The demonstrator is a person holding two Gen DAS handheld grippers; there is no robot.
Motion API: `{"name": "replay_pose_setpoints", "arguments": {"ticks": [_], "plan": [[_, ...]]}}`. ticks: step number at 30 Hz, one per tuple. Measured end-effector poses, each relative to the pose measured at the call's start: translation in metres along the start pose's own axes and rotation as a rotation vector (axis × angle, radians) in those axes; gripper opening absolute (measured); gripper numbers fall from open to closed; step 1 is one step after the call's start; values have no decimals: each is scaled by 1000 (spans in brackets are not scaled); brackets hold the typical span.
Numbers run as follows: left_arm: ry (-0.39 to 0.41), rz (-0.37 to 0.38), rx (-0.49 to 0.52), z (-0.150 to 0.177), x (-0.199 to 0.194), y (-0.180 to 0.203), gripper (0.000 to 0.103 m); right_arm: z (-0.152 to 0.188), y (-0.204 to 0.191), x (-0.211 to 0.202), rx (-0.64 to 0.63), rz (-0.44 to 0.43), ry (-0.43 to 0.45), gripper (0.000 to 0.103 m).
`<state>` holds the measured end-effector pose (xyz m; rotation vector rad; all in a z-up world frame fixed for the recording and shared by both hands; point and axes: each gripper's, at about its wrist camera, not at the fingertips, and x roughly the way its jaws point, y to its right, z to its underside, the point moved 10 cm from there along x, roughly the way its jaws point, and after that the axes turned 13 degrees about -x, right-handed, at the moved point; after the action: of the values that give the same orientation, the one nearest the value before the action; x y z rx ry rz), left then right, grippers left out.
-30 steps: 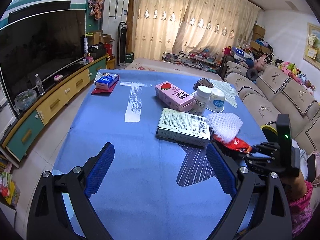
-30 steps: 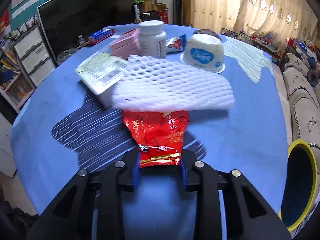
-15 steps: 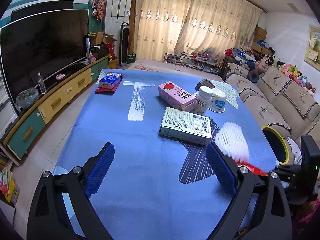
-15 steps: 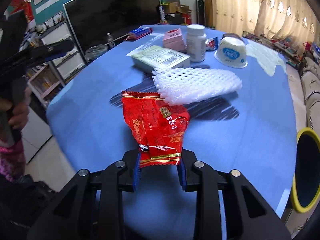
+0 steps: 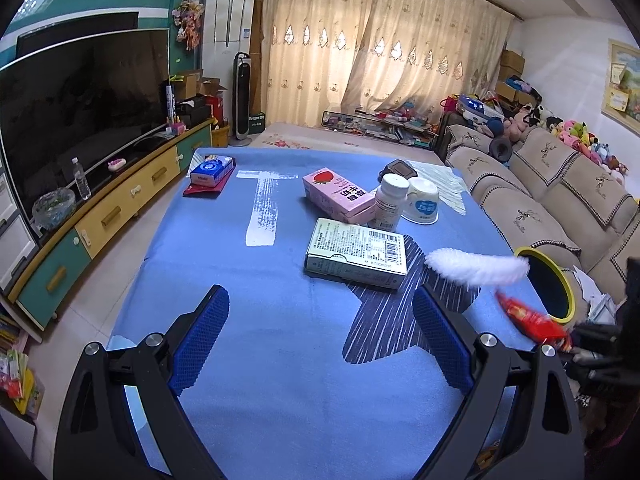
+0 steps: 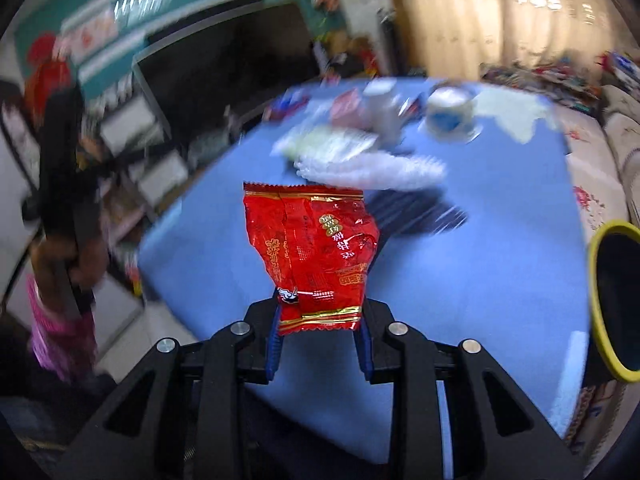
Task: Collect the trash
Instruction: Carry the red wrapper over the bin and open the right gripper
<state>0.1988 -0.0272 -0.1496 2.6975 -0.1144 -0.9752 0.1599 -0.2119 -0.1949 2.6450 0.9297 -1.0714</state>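
While your right gripper [image 6: 319,322] clamps the bottom edge of the red wrapper [image 6: 314,248], the bag stands up from the blue pads, above the blue tablecloth [image 6: 460,280] near its edge. Just to the right sits the bin [image 6: 614,300] with its yellow rim, beside the table. Beyond the wrapper, the white foam net [image 5: 476,268] shows blurred; you cannot tell whether it rests on the cloth. Your left gripper [image 5: 320,344] hangs over the near cloth with its jaws wide apart and nothing between them. Farther up the table lie a pale box [image 5: 356,256], a pink carton [image 5: 338,196], a white bottle [image 5: 392,202] and a white cup [image 5: 422,206], close together. The bottle touches the carton.
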Motion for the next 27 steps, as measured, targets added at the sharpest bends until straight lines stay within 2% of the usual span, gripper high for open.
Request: {"name": "replay_pose_setpoints", "arguments": {"ticks": [1, 4, 10, 12, 14, 18, 22, 27], "plan": [[2, 0, 1, 0, -1, 1, 92, 6, -7, 3, -62, 4, -52, 28], [-1, -1, -1, 1, 0, 2, 92, 21, -28, 9, -158, -27, -125, 28], [-11, -1, 16, 4, 1, 8, 92, 47, -70, 0, -284, -160, -179, 28], [-10, 5, 15, 3, 0, 10, 92, 43, -54, -6, -243, -92, -164, 28], [-15, 14, 24, 4, 0, 14, 92, 38, -37, -14, -183, -64, -137, 29], [-23, 22, 54, 6, 1, 25, 92, 43, -6, -27, -144, 37, -148, 29], [-34, 33, 66, 9, 6, 34, 92, 53, 59, -46, -6, 218, -145, 29], [-57, 28, 82, 15, 14, 42, 92, 68, 142, -77, 191, 396, -110, 29]]}}
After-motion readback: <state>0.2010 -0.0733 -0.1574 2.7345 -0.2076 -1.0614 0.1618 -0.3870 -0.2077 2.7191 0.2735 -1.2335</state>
